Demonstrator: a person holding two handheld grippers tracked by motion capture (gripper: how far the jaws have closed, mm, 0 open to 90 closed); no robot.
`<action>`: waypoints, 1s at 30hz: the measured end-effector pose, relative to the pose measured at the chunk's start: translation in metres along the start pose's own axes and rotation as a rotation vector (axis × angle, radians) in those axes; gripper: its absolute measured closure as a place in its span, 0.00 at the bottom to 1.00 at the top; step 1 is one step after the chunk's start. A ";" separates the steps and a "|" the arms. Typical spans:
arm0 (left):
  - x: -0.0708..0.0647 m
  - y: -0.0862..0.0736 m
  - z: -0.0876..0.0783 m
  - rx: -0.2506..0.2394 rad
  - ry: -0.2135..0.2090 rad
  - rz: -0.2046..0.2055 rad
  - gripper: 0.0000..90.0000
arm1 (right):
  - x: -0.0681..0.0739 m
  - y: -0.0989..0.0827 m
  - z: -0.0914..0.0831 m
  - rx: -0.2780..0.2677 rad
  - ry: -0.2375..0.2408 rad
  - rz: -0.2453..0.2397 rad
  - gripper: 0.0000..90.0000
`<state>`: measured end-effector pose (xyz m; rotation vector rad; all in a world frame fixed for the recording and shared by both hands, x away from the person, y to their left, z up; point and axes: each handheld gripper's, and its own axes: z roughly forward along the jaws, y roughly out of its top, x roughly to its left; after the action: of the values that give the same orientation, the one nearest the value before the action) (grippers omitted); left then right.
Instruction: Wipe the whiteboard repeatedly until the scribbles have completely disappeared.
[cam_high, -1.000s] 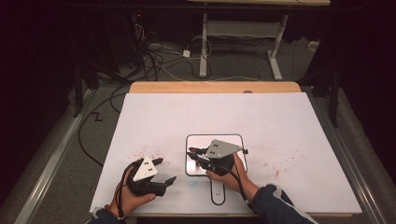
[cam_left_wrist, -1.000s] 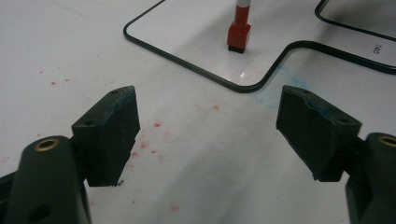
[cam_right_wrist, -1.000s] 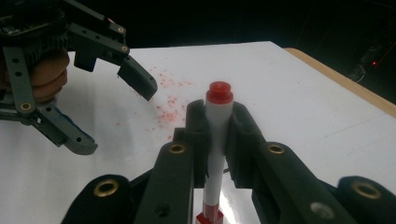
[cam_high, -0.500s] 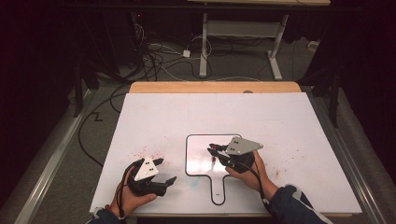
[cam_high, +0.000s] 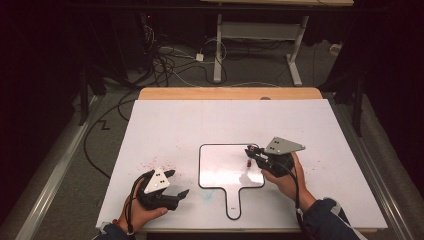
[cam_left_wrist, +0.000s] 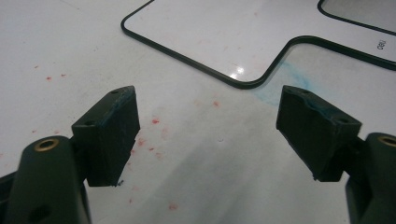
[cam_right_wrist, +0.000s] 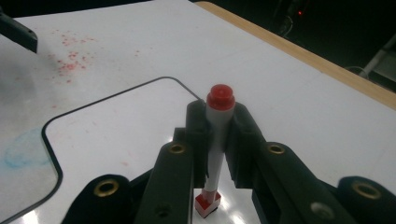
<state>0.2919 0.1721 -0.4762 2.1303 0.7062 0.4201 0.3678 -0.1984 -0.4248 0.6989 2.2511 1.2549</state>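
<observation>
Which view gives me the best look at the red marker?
The right gripper view: the marker stands upright, clamped between the jaws, red cap up. The high view shows it as a tiny red speck at the right gripper.

The white table (cam_high: 175, 125) lies open around the paddle-shaped whiteboard (cam_high: 220, 167). Only the left gripper (cam_high: 172, 187) near its handle and the right gripper (cam_high: 251, 152), clamping a red-capped marker (cam_right_wrist: 217, 135), stand in the way.
</observation>
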 end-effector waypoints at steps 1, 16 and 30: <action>0.000 0.000 0.000 0.001 0.000 0.000 0.23 | -0.003 0.000 -0.002 0.007 -0.002 0.009 0.90; 0.000 -0.001 0.001 0.007 -0.006 -0.002 0.23 | -0.017 -0.004 -0.020 0.067 0.026 0.041 0.90; 0.000 -0.001 0.002 0.014 -0.002 0.002 0.23 | -0.013 0.001 -0.045 0.033 0.081 0.063 0.90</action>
<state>0.2931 0.1714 -0.4782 2.1441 0.7081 0.4153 0.3502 -0.2345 -0.4001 0.7494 2.3368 1.3000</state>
